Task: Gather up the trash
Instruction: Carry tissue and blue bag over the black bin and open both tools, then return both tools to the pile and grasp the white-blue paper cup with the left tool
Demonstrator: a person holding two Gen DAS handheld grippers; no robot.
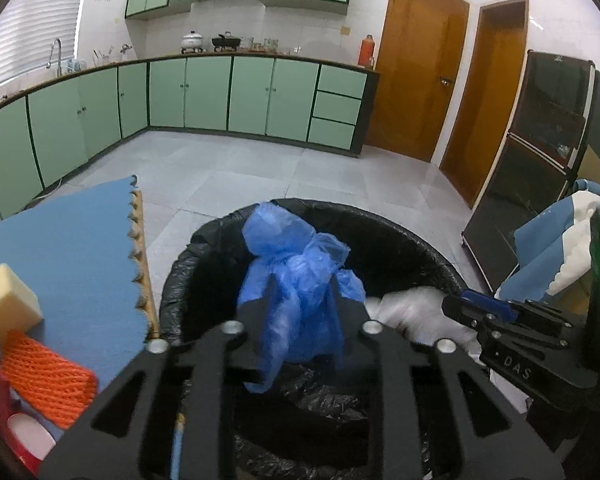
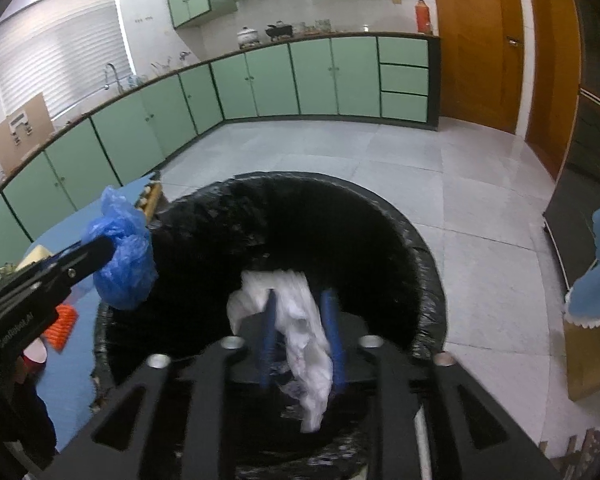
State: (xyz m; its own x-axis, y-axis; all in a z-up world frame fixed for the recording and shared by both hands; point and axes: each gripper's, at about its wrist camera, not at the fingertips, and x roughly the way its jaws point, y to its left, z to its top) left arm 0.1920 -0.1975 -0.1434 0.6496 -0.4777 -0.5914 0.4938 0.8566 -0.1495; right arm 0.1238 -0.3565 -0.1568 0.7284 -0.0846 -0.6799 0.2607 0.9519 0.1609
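A crumpled blue plastic bag (image 1: pixel 296 280) is seen between the parted jaws of the left hand-held gripper (image 1: pixel 300 300), white paper (image 2: pixel 300 320) between those of the right hand-held gripper (image 2: pixel 300 316), both above the black-lined bin (image 2: pixel 400 232).

Crinkly glossy black plastic bin liner (image 1: pixel 380 224)

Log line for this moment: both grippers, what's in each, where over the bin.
left gripper: blue plastic bag between fingers, above bin | right gripper: white crumpled bag between fingers, above bin | release: unconfirmed
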